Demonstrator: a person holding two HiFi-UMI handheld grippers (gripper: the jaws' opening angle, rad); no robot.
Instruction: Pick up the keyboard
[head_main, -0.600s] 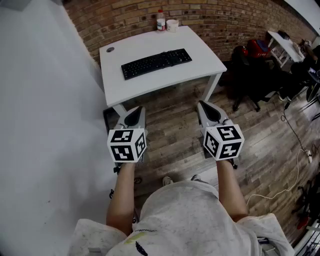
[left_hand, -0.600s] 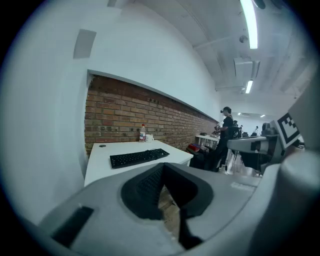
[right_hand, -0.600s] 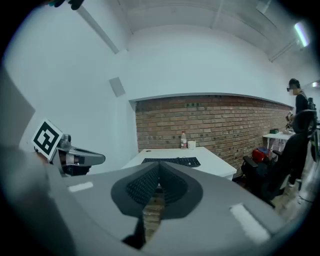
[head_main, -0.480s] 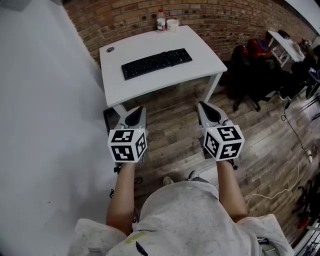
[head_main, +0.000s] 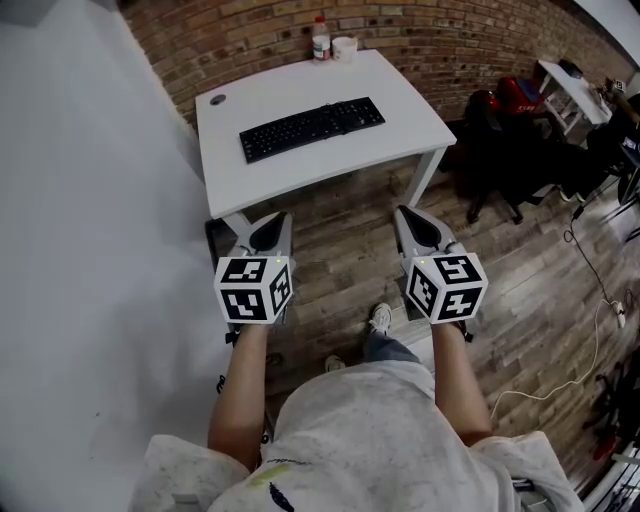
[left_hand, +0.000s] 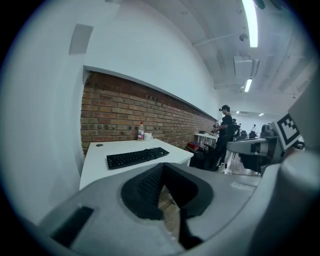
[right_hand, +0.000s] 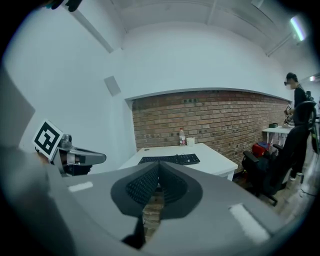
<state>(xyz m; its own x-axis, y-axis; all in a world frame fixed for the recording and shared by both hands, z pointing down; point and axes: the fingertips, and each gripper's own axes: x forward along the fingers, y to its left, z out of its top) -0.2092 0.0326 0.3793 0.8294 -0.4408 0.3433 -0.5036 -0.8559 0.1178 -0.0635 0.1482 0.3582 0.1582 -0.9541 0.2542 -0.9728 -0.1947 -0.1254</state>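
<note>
A black keyboard lies across the middle of a white table that stands against a brick wall. It also shows ahead in the left gripper view as the keyboard and in the right gripper view as the keyboard. My left gripper and right gripper hover side by side over the wooden floor, well short of the table's near edge. Both are shut with nothing between their jaws.
A bottle and a white cup stand at the table's far edge, a small dark disc at its far left corner. A white wall runs along the left. Dark office chairs and a person are to the right.
The person's right foot has stepped forward on the floor. The table sits very slightly nearer in the head view; both grippers keep their pose.
</note>
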